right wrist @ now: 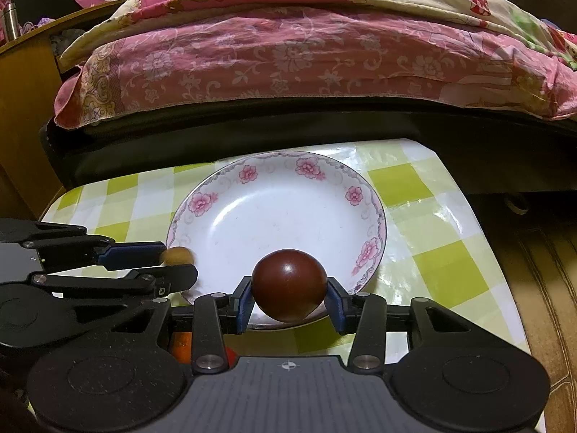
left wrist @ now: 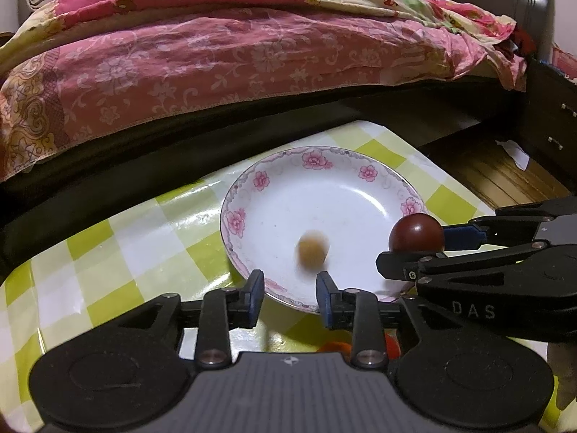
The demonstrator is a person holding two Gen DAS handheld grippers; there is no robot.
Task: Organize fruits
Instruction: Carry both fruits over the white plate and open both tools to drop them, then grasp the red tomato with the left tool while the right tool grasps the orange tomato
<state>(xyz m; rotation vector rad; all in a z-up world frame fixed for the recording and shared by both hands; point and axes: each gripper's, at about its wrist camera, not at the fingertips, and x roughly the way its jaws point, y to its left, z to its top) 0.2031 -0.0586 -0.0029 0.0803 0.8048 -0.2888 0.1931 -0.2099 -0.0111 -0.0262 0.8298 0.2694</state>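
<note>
A white porcelain plate with a border of pink roses [left wrist: 368,173] [right wrist: 249,175] is seen on a small table covered with a glossy green-and-white chequered oilcloth [left wrist: 119,249] [right wrist: 425,223], set towards the table's far edge, beside a bed draped in a pink floral quilt [left wrist: 216,61] [right wrist: 306,54]. Inside the plate, close to its near rim, a small tan-brown round fruit [left wrist: 313,251] [right wrist: 177,255] is shown heavily blurred (whether it rests on the porcelain or is still in the air cannot be told), and it is the only thing seen within the plate. The left gripper [left wrist: 290,296] [right wrist: 180,263] is held over the plate's near-left rim with its blue-padded fingers [left wrist: 256,294] spread apart and nothing between them; the blurred fruit lies just beyond their tips. The right gripper [right wrist: 288,303] [left wrist: 414,245] is pinched on a smooth, dark reddish-brown round fruit [right wrist: 289,284] [left wrist: 416,234], which is gripped on both sides by the blue pads [right wrist: 242,305] and is held above the plate's near-right rim, clear of the porcelain as far as can be judged. Below the grippers, near the table's front edge, parts of an orange-red fruit [left wrist: 337,347] [right wrist: 182,346] are glimpsed (mostly hidden by the linkages, so its kind cannot be told). Past the table's right edge, a wooden plank floor [left wrist: 497,176] [right wrist: 541,288] is visible.
</note>
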